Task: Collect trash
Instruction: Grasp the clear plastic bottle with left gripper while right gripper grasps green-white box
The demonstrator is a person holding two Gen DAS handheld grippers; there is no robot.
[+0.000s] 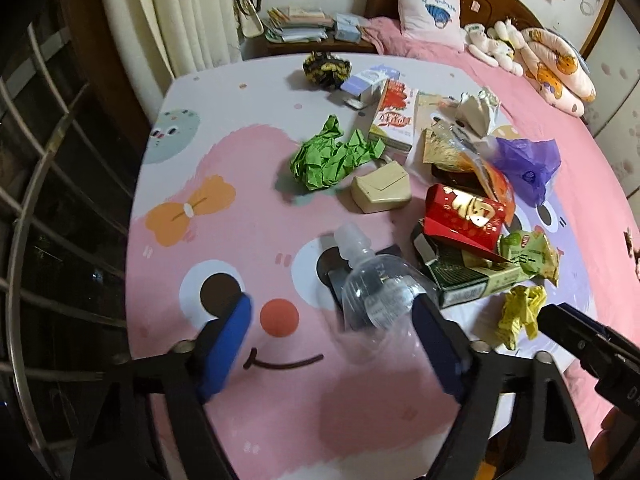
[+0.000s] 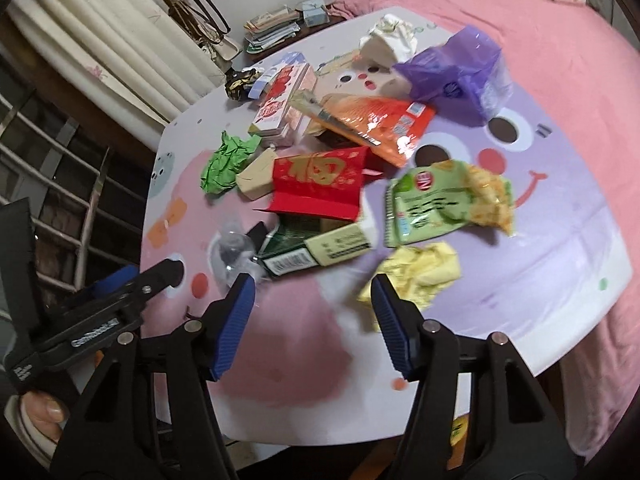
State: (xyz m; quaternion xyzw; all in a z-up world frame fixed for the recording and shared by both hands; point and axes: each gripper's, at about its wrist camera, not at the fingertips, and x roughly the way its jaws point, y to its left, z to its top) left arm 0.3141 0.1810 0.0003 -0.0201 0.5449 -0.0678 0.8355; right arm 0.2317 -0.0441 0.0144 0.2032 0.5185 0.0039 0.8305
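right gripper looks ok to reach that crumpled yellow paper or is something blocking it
Probably yes. The right gripper is open and the crumpled yellow paper lies just ahead of its right finger, on the table, with nothing on top of it. It sits off to the right of the gap, so a small shift right seems needed.

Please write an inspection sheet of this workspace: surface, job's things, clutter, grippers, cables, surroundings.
Surface: cartoon-print table, on a pink bed.
Job's things: clear plastic bottle, green paper ball, yellow paper ball, red box, purple bag.
Clutter: beige box beside the green paper ball.
Grippers: left gripper jaws open around the bottle; right gripper open, empty.
Cables: nothing seen.
Surroundings: curtain, pillow.
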